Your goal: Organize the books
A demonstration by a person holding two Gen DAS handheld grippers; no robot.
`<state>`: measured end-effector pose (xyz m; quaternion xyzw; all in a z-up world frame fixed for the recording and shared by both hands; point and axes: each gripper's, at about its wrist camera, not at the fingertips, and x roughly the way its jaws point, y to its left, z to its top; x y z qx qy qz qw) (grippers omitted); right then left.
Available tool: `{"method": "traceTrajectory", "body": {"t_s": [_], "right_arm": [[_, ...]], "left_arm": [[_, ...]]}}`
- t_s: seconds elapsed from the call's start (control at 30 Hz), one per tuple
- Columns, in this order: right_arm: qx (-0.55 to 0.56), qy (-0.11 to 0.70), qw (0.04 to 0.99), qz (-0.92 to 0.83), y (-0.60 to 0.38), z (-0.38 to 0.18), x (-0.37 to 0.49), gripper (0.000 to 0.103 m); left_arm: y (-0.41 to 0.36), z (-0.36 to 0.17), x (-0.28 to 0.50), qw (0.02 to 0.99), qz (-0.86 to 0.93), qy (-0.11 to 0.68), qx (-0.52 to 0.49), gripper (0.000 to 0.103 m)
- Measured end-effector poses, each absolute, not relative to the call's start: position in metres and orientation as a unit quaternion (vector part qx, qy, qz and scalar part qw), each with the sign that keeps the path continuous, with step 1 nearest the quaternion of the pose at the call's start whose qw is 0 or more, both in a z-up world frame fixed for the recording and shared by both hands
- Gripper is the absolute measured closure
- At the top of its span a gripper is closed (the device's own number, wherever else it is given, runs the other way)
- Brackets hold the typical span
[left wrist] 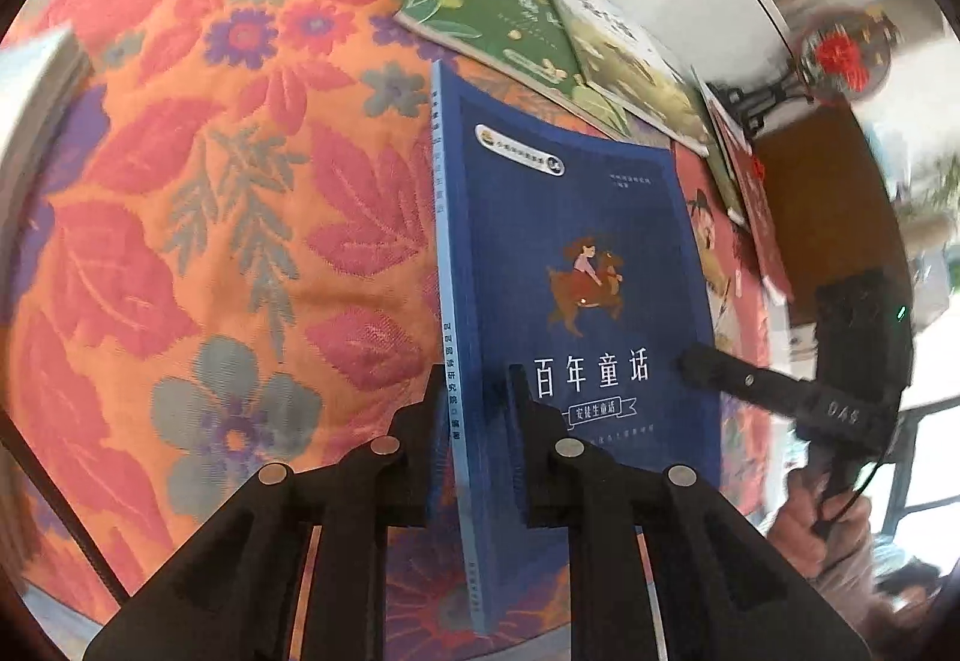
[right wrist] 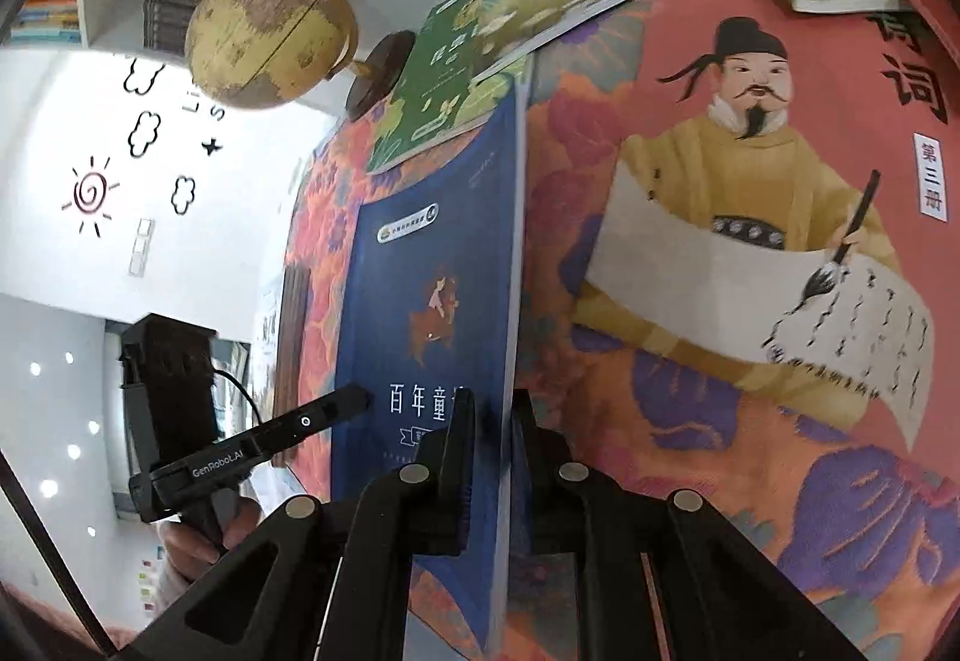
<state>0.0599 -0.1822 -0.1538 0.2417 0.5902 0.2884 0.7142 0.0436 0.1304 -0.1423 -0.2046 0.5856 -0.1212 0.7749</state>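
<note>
The blue book point(left wrist: 576, 265) stands on edge between both clamped hand-held grippers, left point(left wrist: 474, 397) and right point(right wrist: 492, 409), long axis running toward twelve o'clock

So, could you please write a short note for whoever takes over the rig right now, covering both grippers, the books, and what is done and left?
Left gripper: shut on the spine edge of the blue book.
Right gripper: shut on the opposite, open edge of the same book.
The blue book is held tilted above the floral cloth by both grippers.
Still flat on the cloth: green book, pale landscape book overlapping it, red poet book.
Done: blue book picked up. Left: place it, then sort the others. No finished stack is clearly visible.
</note>
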Motion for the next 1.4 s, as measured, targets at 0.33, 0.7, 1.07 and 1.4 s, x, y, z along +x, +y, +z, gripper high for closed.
{"method": "traceTrajectory", "body": {"t_s": [0.33, 0.7, 1.07, 1.4], "right_arm": [[0.208, 0.572, 0.74, 0.287, -0.162, -0.127, 0.046, 0.091], [0.159, 0.545, 0.769, 0.292, -0.13, -0.103, 0.025, 0.091], [0.145, 0.533, 0.771, 0.317, -0.09, -0.095, 0.012, 0.091], [0.14, 0.521, 0.768, 0.344, -0.04, -0.083, 0.015, 0.09]], "left_arm": [[0.135, -0.131, 0.038, 0.771, -0.146, 0.592, -0.184, 0.089], [0.154, -0.105, 0.03, 0.791, -0.159, 0.57, -0.155, 0.089], [0.186, -0.082, 0.016, 0.802, -0.163, 0.56, -0.126, 0.089], [0.235, -0.062, 0.004, 0.821, -0.138, 0.539, -0.129, 0.089]]}}
